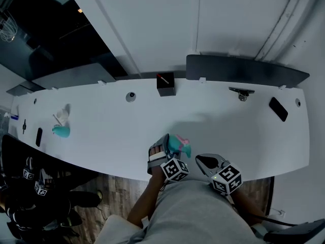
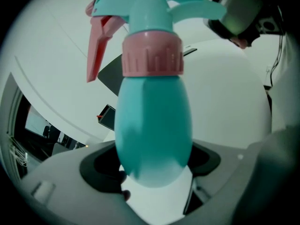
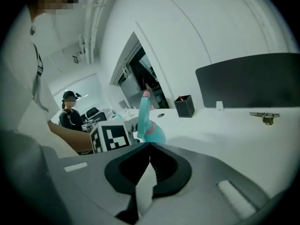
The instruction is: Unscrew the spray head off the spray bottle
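The left tongs point(image 1: 163, 149) pinch the spray bottle point(image 2: 153, 125) by its body; the right tongs point(image 3: 149, 146) are pressed together, empty. The spray head point(image 2: 150, 13) seems still screwed on, so the unscrewing remains.

My left gripper point(image 1: 163, 149) and right gripper point(image 1: 200, 159) are the same build: matte grey shells with black ribbed lining round the jaws. Each carries a cube of black-and-white square markers, left cube point(image 1: 175, 170) and right cube point(image 1: 227, 178). There are pale rectangular patches point(image 3: 234, 193) on the right shell. I'm wearing a plain grey top point(image 1: 198, 215).
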